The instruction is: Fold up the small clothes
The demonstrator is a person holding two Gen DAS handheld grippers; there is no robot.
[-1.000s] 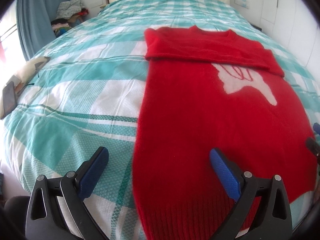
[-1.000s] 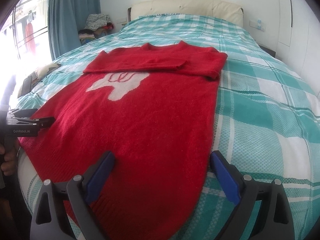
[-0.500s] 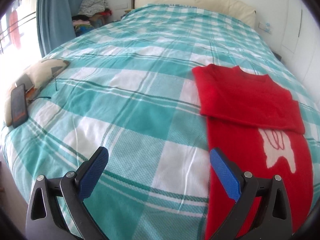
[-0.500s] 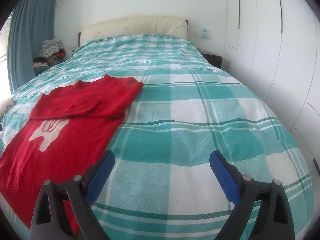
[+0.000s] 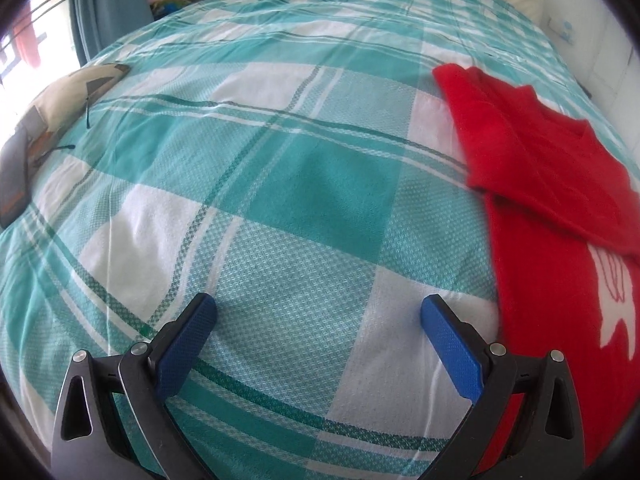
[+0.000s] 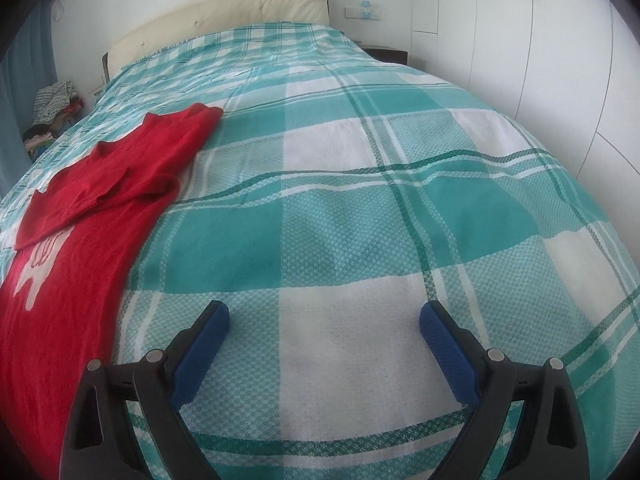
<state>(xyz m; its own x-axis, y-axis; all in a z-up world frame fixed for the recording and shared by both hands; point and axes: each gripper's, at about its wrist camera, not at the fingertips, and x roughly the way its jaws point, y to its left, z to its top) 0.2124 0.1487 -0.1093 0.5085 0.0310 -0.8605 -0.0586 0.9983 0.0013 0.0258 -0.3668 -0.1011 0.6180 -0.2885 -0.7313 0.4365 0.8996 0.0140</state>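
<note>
A red sweater [image 5: 560,240] with a white motif lies flat on the teal checked bedspread [image 5: 280,200], its sleeves folded across the chest. It fills the right edge of the left wrist view and the left edge of the right wrist view [image 6: 80,208]. My left gripper [image 5: 318,320] is open and empty, over bare bedspread left of the sweater. My right gripper [image 6: 324,326] is open and empty, over bare bedspread [image 6: 380,220] right of the sweater.
A small cushion [image 5: 76,92] and a dark phone [image 5: 14,176] lie at the bed's left edge. A blue curtain [image 5: 104,4] and a pile of clothes [image 6: 52,108] are beyond the bed's left side. The headboard [image 6: 224,16] and white wardrobe doors [image 6: 560,60] stand behind and right.
Both grippers have swung outward off the sweater: the left one to the left, the right one to the right. Both stay open. The sweater has not moved.
</note>
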